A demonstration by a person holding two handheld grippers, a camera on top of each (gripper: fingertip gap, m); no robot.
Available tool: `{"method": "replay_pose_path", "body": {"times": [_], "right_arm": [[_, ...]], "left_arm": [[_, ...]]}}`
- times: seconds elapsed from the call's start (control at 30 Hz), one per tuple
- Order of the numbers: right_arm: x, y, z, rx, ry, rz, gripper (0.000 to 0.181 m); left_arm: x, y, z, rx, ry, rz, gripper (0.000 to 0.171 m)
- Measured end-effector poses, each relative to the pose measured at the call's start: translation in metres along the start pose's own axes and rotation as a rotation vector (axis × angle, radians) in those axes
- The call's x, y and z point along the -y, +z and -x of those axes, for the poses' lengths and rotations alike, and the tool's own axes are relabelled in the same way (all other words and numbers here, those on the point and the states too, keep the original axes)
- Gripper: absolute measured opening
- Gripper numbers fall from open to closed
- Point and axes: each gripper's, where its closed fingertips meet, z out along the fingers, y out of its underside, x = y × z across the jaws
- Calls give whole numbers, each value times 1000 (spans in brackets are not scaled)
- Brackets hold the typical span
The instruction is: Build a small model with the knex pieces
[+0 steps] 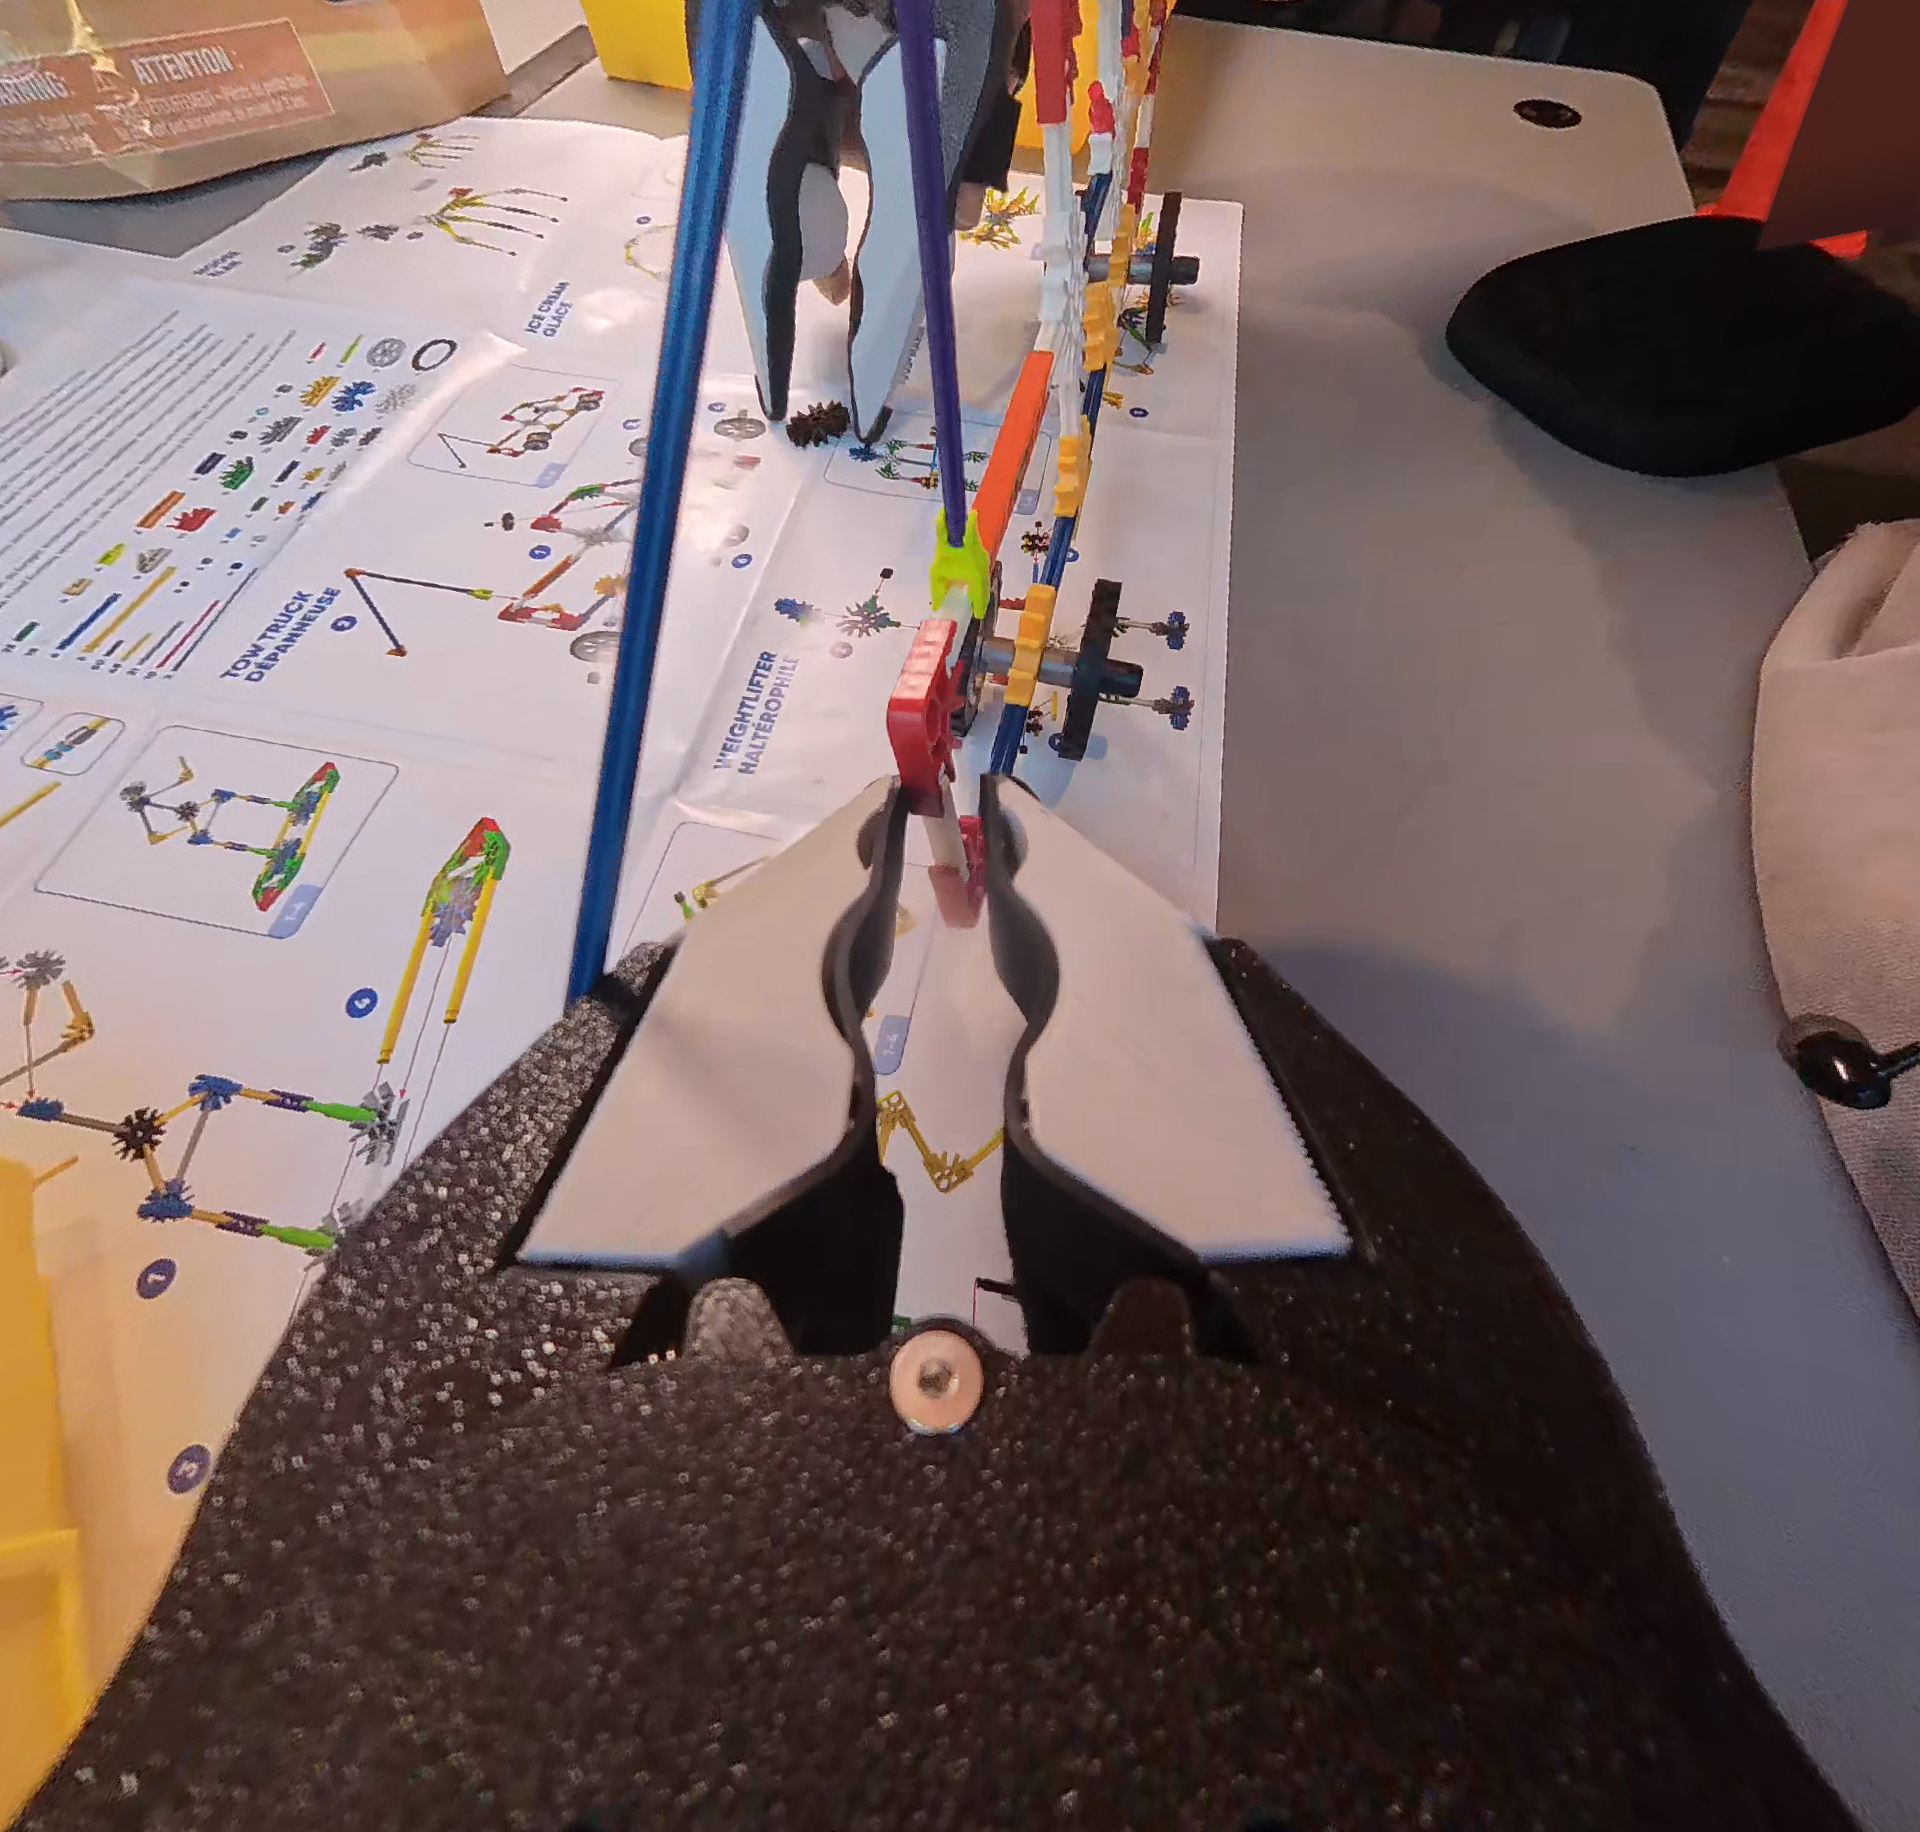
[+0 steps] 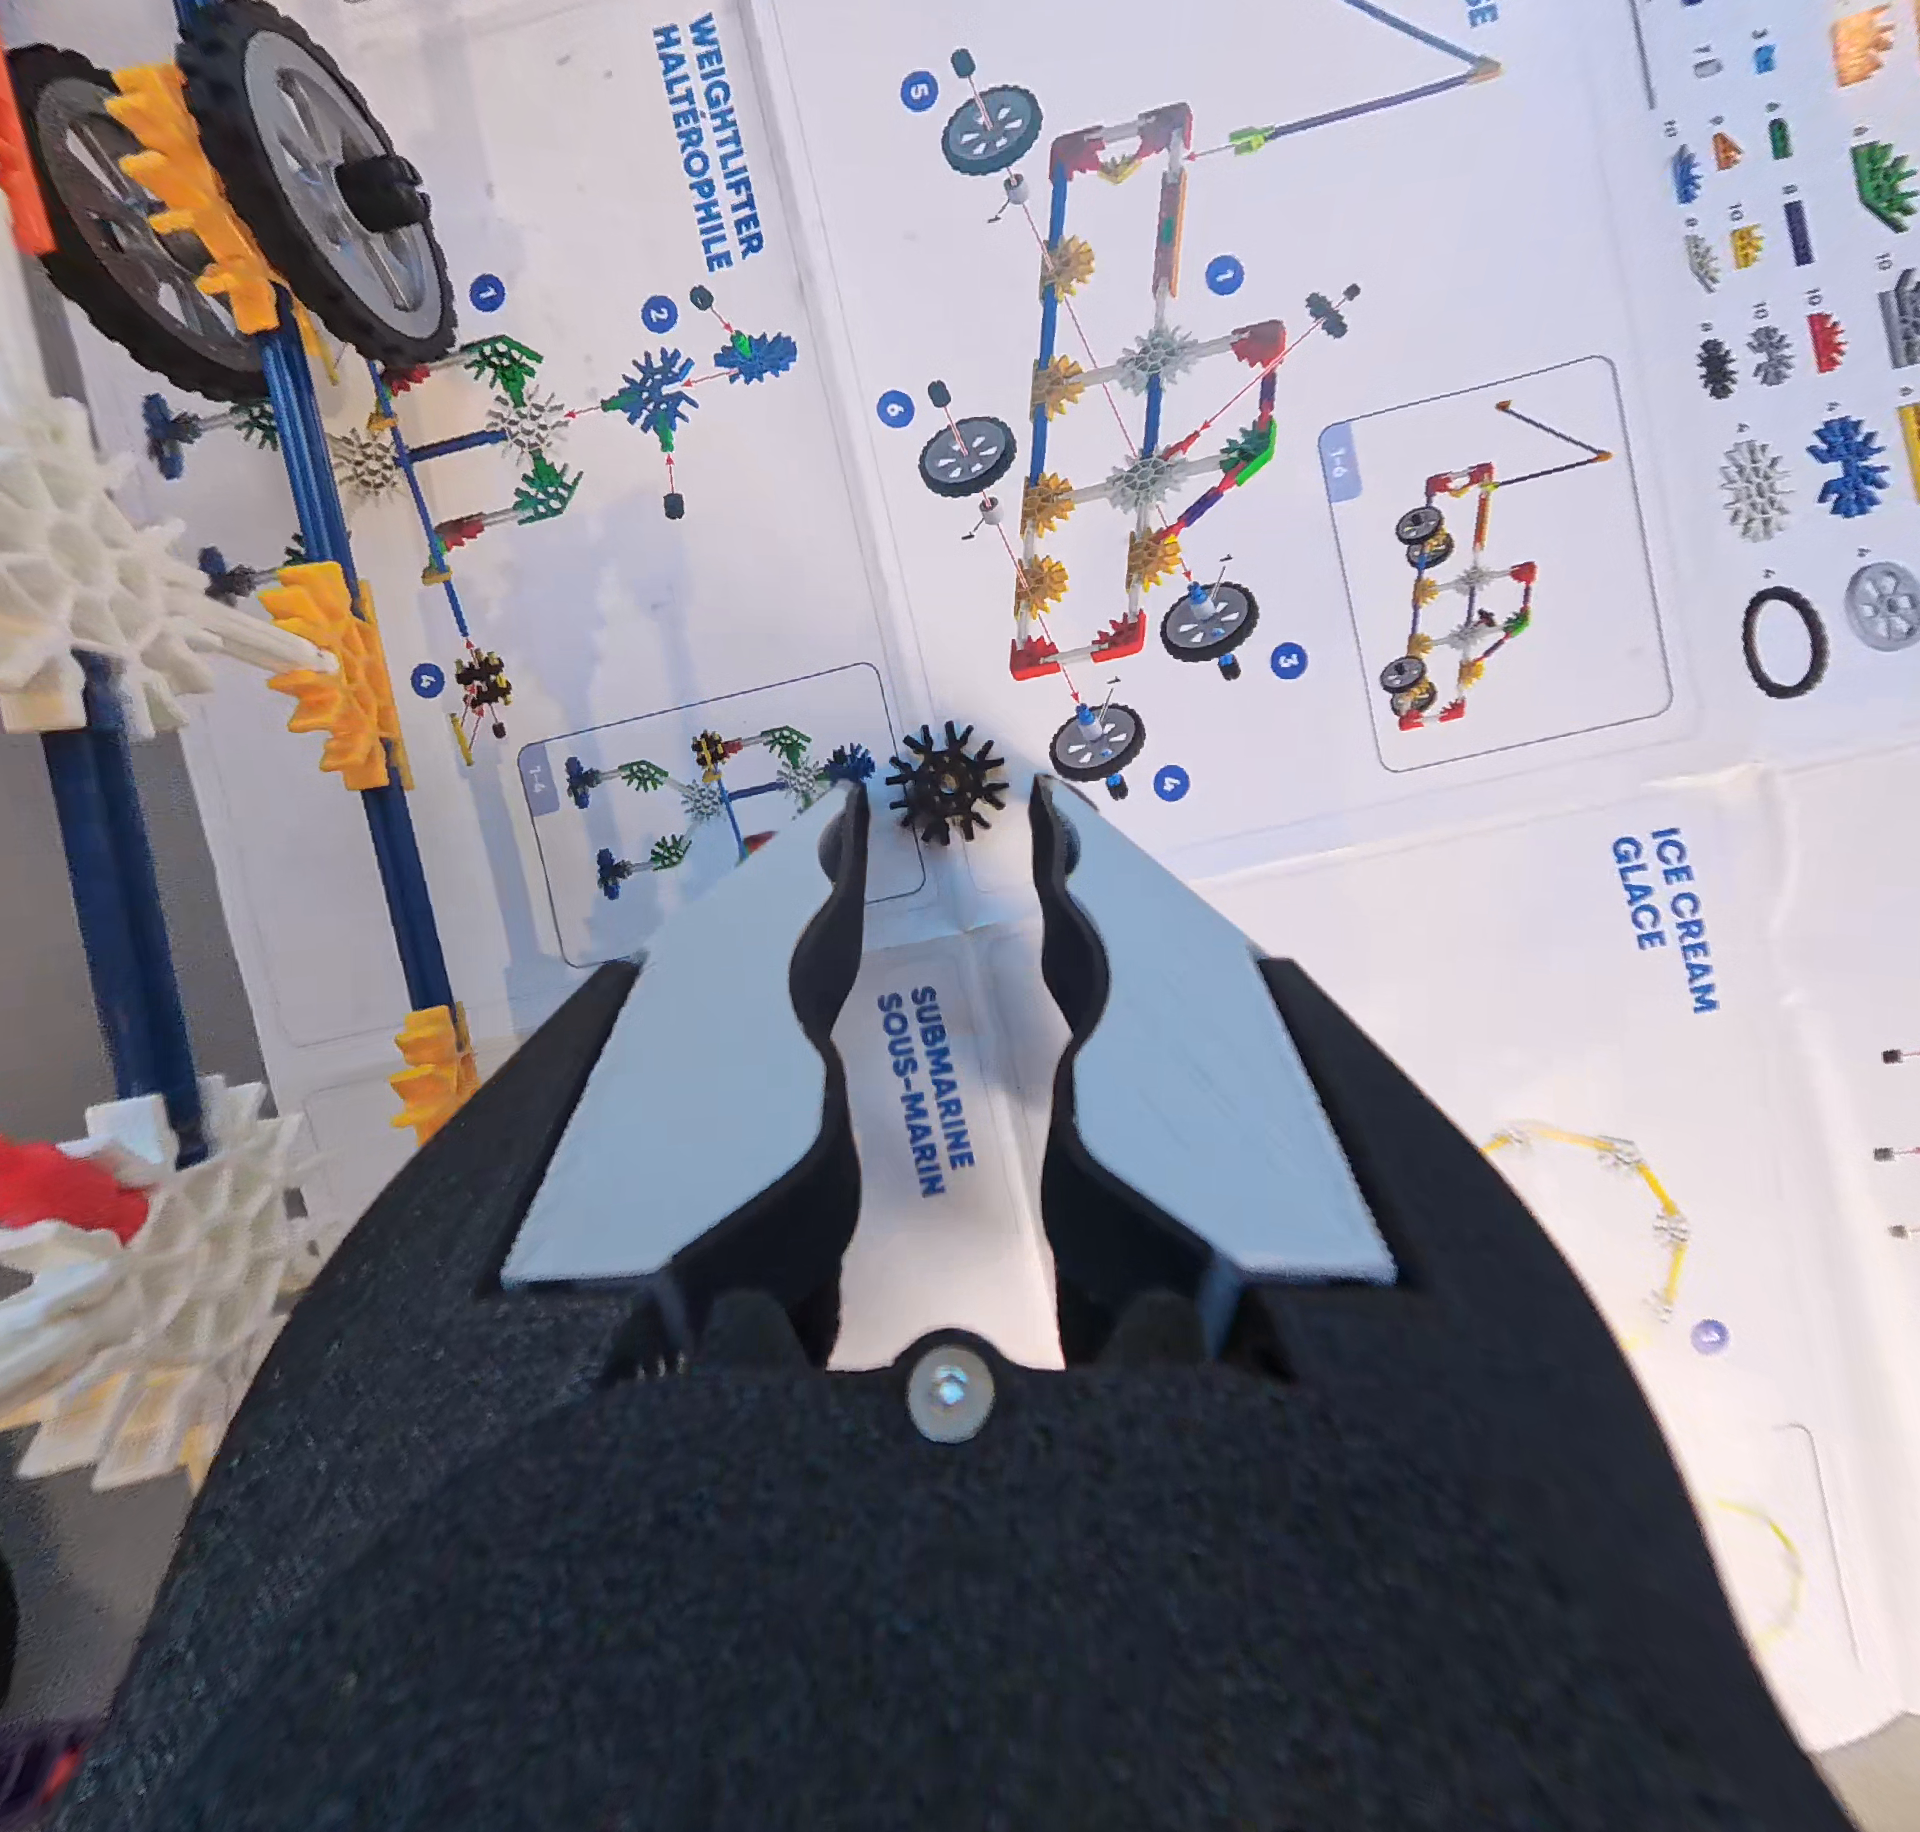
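One grey tabletop [image 1: 1455,639] is carrying a large instruction sheet [image 1: 416,795], which is lying flat and covering most of the working area. A rod-and-connector model [image 1: 1049,452] is standing on edge along the sheet's side, its wheels [image 2: 312,182] resting on the paper. A long blue rod [image 1: 665,432] and a purple rod [image 1: 930,276] are rising from it, the purple one seated in a lime clip [image 1: 958,567].

The left gripper [image 1: 940,785] is pinching the model's near end: its jaws are standing narrowly apart with a white rod and a red connector [image 1: 966,868] clamped between them, so the frame is being steadied low, close to the paper.

The right gripper [image 2: 948,795] is pointing steeply down at the sheet with its jaws spread and nothing in them. A small black connector [image 2: 948,783] is lying flat on the paper, well clear of the model. It is sitting just ahead of the two fingertips and roughly centred in the gap, touching neither.

As a judgement of handling, the connector is thin and spiky, so jaws meeting its rim squarely and level with the paper are gripping more surely than jaws catching single teeth.
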Motion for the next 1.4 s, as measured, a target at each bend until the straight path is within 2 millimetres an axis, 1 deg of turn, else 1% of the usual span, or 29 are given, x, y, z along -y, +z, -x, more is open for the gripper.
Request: {"method": "replay_pose_path", "body": {"times": [0.07,0.13,0.2,0.23,0.27,0.3,0.37,0.43,0.47,0.5,0.53,0.6,0.67,0.73,0.83,0.97,1.07,1.13,1.2,1.4], "right_arm": [[1,0,-1,-1,14,-11,21],[1,-2,-1,-8,8,-12,21],[8,-11,-5,-46,12,-40,21],[14,-23,-8,-82,11,-67,21],[23,-39,-12,-135,9,-107,21],[35,-60,-14,-193,12,-160,21],[54,-105,-9,-325,17,-247,21],[61,-142,8,-460,5,-263,21],[60,-154,21,-513,-2,-248,21],[58,-162,37,-554,-5,-231,21],[54,-165,54,-585,3,-206,21],[42,-164,81,-657,20,-137,21],[28,-156,100,-741,21,-47,21],[17,-146,112,-809,26,22,21],[13,-131,121,-852,94,4,21],[4,-118,112,-930,127,69,21],[6,-111,106,-955,122,96,21],[7,-112,100,-994,111,120,21],[2,-114,96,-1024,114,166,21],[1,-112,93,-1046,133,181,21]], "left_arm": [[-1,0,-1,1,1,7,13],[-2,0,0,13,17,17,14],[-3,-1,0,23,33,28,14],[-3,-1,0,27,38,28,14],[-3,-1,0,31,42,27,14],[-3,-1,0,34,41,25,14],[-3,0,1,48,32,19,12],[-2,1,2,67,32,14,9],[-1,2,1,71,33,12,8],[0,2,0,67,33,9,7],[1,3,-2,61,30,5,7],[3,3,-6,51,19,-2,6],[5,4,-11,44,0,-4,5],[6,5,-13,51,-24,-2,5],[7,6,-19,41,-45,0,5],[6,6,-24,31,-58,9,5],[7,7,-26,22,-75,8,5],[7,7,-27,27,-68,12,5],[5,8,-32,9,-75,19,4],[7,10,-41,-10,-54,20,4]]}}
